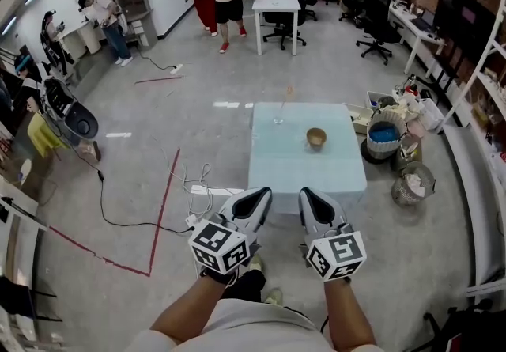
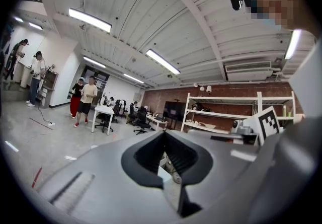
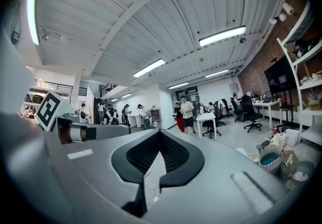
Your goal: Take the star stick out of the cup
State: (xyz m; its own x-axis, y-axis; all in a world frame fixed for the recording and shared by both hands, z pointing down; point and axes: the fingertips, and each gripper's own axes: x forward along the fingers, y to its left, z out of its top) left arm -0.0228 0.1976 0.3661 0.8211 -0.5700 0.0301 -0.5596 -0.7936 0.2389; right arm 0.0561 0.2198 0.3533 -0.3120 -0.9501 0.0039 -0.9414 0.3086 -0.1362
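Only one cup [image 1: 279,116], one bowl [image 1: 316,138]; left claw [image 1: 261,197] and right claw [image 1: 307,195] both closed, empty.

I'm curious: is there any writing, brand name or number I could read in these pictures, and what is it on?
No readable words or numbers anywhere.
Left cube, on the left gripper: black-and-white square patterns, no letters.
Right cube, on the right gripper: the same.
Shelves: anything there is too small to read.
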